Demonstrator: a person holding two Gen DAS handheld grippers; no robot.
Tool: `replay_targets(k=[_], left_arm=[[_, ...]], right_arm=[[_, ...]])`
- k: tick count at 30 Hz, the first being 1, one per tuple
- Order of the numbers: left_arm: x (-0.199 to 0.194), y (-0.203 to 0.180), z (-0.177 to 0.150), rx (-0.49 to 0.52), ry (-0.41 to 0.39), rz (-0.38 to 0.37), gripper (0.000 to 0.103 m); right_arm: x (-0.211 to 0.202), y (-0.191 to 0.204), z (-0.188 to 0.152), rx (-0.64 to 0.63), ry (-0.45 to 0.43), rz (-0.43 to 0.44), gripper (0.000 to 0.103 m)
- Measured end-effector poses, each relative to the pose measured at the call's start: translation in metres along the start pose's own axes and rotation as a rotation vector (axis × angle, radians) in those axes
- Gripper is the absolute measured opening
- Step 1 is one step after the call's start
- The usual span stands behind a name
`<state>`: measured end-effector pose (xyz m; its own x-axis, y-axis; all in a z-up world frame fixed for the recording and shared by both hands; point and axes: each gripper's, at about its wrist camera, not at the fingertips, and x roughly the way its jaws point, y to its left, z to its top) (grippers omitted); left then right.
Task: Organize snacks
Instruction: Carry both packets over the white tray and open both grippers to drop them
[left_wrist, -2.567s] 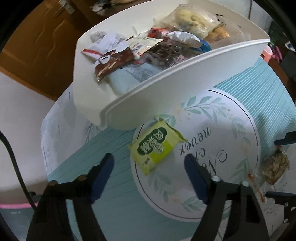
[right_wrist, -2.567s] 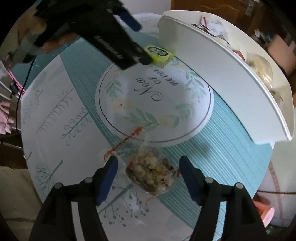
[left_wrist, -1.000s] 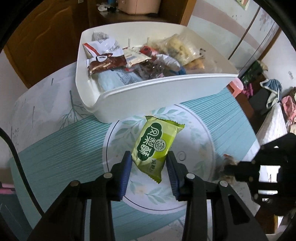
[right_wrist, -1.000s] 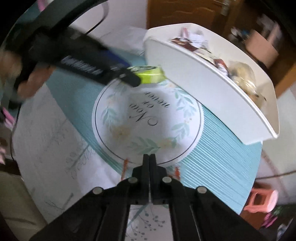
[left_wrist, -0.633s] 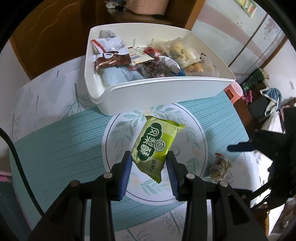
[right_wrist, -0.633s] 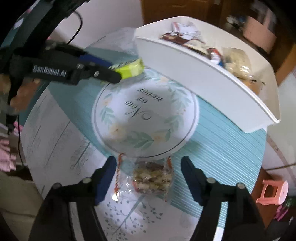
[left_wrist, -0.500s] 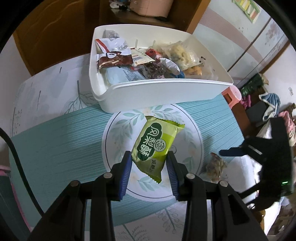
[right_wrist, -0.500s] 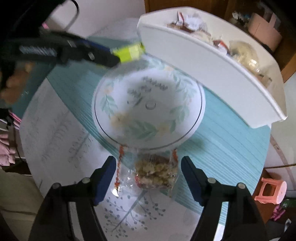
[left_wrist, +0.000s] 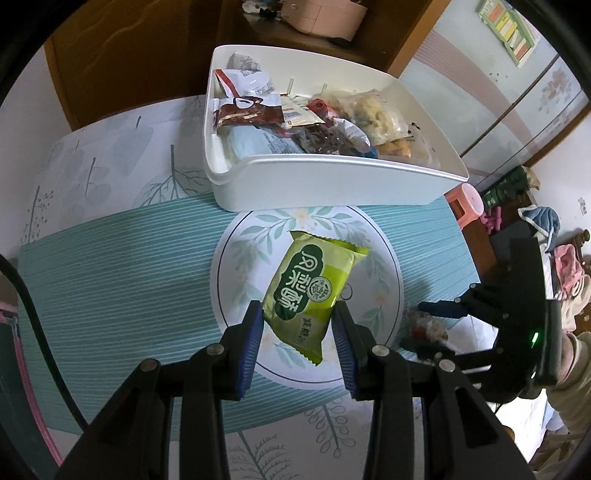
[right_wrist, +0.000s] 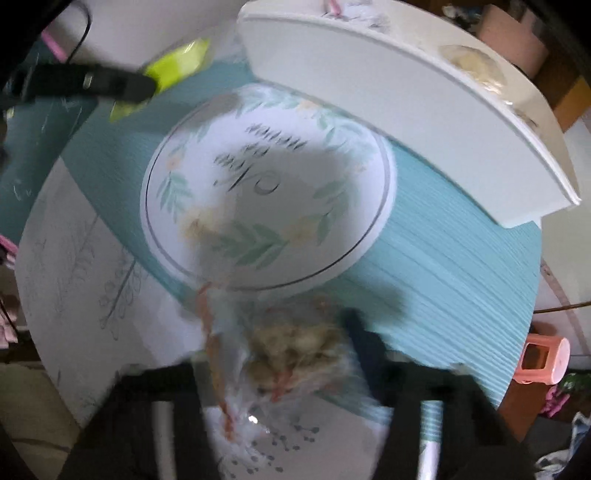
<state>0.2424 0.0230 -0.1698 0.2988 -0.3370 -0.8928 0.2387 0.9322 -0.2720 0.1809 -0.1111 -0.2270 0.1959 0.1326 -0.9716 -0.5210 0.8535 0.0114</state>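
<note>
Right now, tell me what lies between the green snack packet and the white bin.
Nothing: in the left wrist view, only bare tablecloth, the leafy rim of its printed circle, separates the green snack packet in the left gripper from the white bin.

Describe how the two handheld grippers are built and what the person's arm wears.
The left gripper has black arms with round silver rivets, blue pads lining its fingers, and a black cable trailing beside it. The right gripper is the same black frame, with a small green light on its body. A beige sleeve shows behind it.
</note>
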Motion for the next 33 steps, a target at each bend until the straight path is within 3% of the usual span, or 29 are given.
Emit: replay_targets(k=[1,6,10,19,25,29,30,32,33], left_arm=[[0.0,-0.001,0.0,-0.001,-0.001,-0.001,0.036],[-0.009,-0.008,0.01,0.002,-0.023,-0.018,0.036],[-0.028,-0.018,0.03,0.025,-0.068,-0.033,0.036],[-0.079,-0.048,0.116,0.09,-0.241,0.024,0.036],[-0.088,-0.053,0.174,0.055,-0.322,0.085,0.037],[-0.078,-0.053,0.2,0.022,-0.332,0.109,0.039],[-0.076,-0.053,0.202,0.017,-0.338,0.122,0.043],[-0.073,-0.054,0.207,0.015,-0.346,0.142,0.061],[-0.072,-0.054,0.209,0.012,-0.348,0.145,0.08]], right_arm=[[-0.001,-0.008,0.0,0.033,-0.002,0.034,0.044],[-0.008,-0.029,0.0,0.107,-0.016,0.046,0.043],[-0.048,-0.044,0.009,0.143,-0.115,0.059,0.043],[-0.158,-0.095,0.084,0.266,-0.393,0.013,0.044],[-0.192,-0.127,0.124,0.35,-0.486,-0.06,0.044],[-0.2,-0.14,0.146,0.376,-0.521,-0.112,0.044],[-0.199,-0.141,0.15,0.379,-0.524,-0.123,0.044],[-0.196,-0.142,0.161,0.386,-0.522,-0.16,0.048],[-0.195,-0.141,0.166,0.382,-0.521,-0.169,0.052]])
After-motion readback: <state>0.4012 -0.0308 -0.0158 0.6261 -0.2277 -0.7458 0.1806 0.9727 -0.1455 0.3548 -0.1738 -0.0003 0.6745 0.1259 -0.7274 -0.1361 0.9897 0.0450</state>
